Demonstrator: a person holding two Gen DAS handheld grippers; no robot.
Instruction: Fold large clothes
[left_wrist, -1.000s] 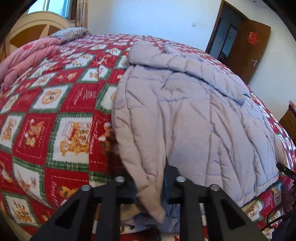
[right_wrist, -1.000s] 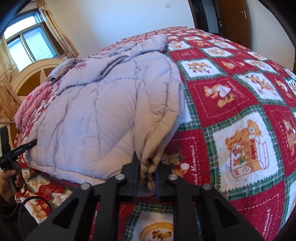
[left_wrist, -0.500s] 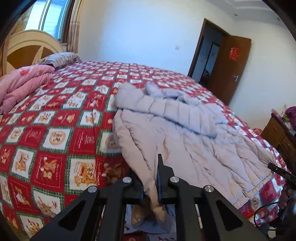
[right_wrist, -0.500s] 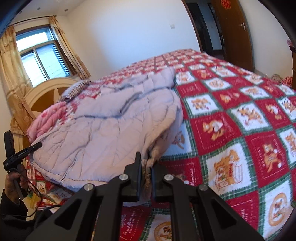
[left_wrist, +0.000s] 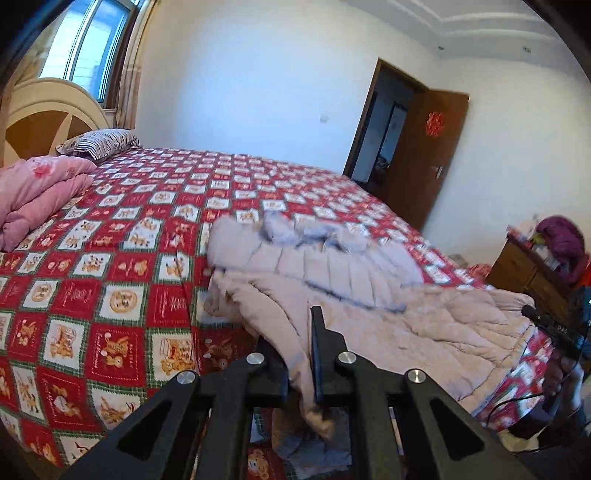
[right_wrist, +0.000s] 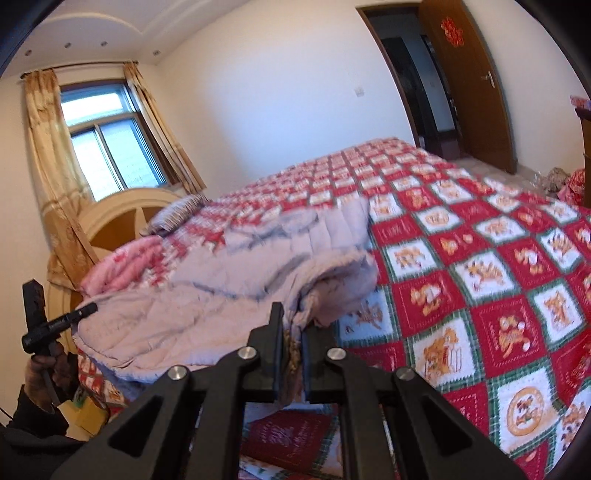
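A: Status. Left gripper (left_wrist: 300, 354) is clamped on the coat's (left_wrist: 388, 306) near corner, fabric pinched between both fingers, tail hanging below them. Right gripper (right_wrist: 292, 349) is closed on the opposite near corner, jaws nearly together with a thin bunch of hem between.

B: Where's the coat?

A: On the bed (left_wrist: 110, 266), lying across the near edge. Hood end far, hem end at the grippers and raised off the quilt. A strip droops over the bed's side.

B: Risks?

A: Main one: the right grip looks shallow. Padded fabric is slippery and heavy; pull it toward the hood and that corner could slide out, leaving a skewed fold.

B: Left?

A: Deeper bite, but it seems to hold only the outer layer. The lining could sag and the fold would bag.

B: Anything else?

A: Uneven lift. If one hand leads, the hem twists and the sleeve folded across the top (left_wrist: 332, 258) gets dragged out of place. The coat could also drag the quilt's surface and bunch underneath. Both views are blurred, so I can't tell exact layer count in either grip.

B: Obstacles?

A: Pink duvet (left_wrist: 33, 199) is well apart. No issue.
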